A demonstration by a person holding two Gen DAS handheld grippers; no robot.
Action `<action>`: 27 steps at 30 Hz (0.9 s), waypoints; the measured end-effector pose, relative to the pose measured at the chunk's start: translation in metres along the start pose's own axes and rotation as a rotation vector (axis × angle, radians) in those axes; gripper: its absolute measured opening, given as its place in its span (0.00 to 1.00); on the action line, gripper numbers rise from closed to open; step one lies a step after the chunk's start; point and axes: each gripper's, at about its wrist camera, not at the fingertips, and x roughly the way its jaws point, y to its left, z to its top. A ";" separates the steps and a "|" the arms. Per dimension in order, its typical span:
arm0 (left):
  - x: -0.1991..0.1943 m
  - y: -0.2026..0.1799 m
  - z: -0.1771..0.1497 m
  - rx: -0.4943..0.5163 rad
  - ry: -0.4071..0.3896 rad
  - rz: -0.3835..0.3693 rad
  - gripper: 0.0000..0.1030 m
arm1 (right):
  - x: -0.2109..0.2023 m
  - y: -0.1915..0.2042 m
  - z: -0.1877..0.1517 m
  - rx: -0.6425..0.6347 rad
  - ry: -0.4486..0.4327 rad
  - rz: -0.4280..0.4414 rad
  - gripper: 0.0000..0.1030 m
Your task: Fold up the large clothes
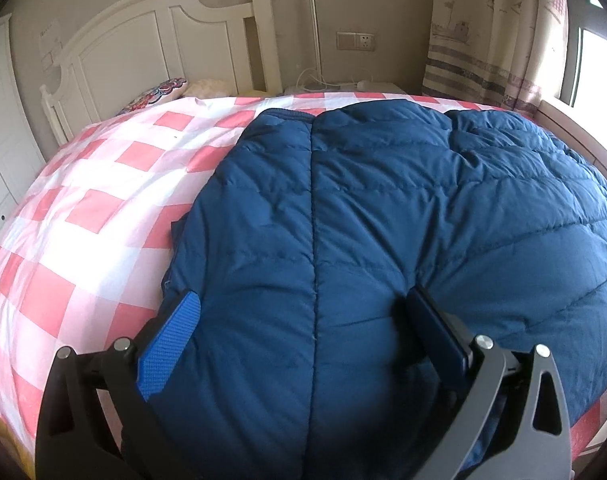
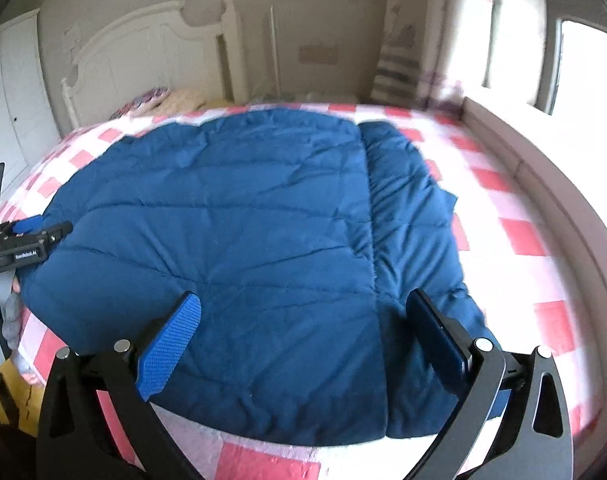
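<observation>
Across the checked bed (image 2: 515, 236) a soft, puffy blue jacket (image 2: 223, 220) is spread, best pinched at its near hem, over which the left claw (image 1: 303, 320) and right claw (image 2: 303, 320) are held spread.

We see the jacket (image 2: 223, 216) lying on the bed (image 2: 515, 248), the headboard (image 2: 143, 52) behind it, the window (image 2: 583, 60) to its right, the wardrobe (image 2: 15, 92) left.
</observation>
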 end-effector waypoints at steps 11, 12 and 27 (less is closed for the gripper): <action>0.000 0.000 0.000 0.000 -0.001 -0.001 0.98 | -0.034 -0.018 -0.021 0.076 -0.051 0.056 0.95; 0.000 0.000 0.000 0.000 -0.001 -0.001 0.98 | -0.041 -0.024 -0.026 0.114 -0.053 0.082 0.95; 0.001 0.000 0.000 0.002 0.001 -0.002 0.98 | -0.020 -0.046 -0.060 0.396 0.068 0.304 0.94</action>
